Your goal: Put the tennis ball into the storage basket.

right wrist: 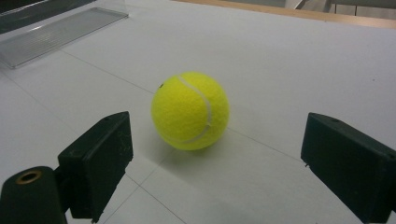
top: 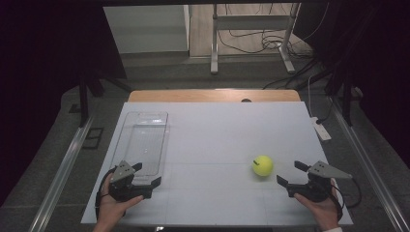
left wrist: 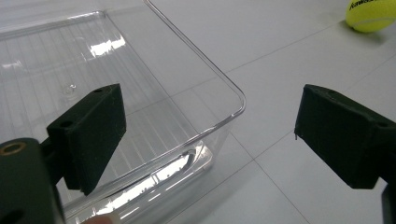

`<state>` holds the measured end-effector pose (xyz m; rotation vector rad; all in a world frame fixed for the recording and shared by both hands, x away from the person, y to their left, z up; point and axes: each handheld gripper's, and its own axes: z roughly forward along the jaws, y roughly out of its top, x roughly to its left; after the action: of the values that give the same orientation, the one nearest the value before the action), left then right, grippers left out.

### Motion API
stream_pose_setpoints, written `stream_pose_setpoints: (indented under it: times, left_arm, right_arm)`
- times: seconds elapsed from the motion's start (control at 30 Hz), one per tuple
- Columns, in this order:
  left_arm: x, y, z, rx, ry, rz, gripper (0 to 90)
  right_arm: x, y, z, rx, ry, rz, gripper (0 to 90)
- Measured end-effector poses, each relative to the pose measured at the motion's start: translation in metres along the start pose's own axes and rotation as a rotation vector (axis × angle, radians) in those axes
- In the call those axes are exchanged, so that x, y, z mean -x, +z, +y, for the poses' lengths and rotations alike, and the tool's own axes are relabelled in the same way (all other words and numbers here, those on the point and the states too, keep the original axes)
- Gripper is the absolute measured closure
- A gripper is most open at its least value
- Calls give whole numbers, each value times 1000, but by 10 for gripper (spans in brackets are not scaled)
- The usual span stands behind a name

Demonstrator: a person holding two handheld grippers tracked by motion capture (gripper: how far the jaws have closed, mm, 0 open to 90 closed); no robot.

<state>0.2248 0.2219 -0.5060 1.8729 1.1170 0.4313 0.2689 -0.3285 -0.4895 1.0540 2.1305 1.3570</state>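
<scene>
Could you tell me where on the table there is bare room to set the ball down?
The widest bare patch lies between the tray and the ball, running to the far edge. The tray itself is empty. It is tighter near the left gripper at the tray's near end and between ball and right gripper.

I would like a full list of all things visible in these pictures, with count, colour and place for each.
tennis ball: one, yellow-green, on the white table right of centre, just ahead of the right gripper, apart from its jaws
clear tray: one, transparent, empty, on the table's left part
table: one, white top with a wooden far edge
metal stand: one, grey, on the floor beyond the table
left gripper: one, black, jaws open, at the tray's near corner
right gripper: one, black, jaws open
hands: two, at the bottom edge
</scene>
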Motion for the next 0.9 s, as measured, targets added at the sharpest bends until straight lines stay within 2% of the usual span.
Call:
stream_pose_setpoints:
  times: [0.9]
  left_arm:
    - [3, -2, 3, 9, 5, 5, 98]
  right_arm:
    - [6, 2, -3, -5, 18, 13, 102]
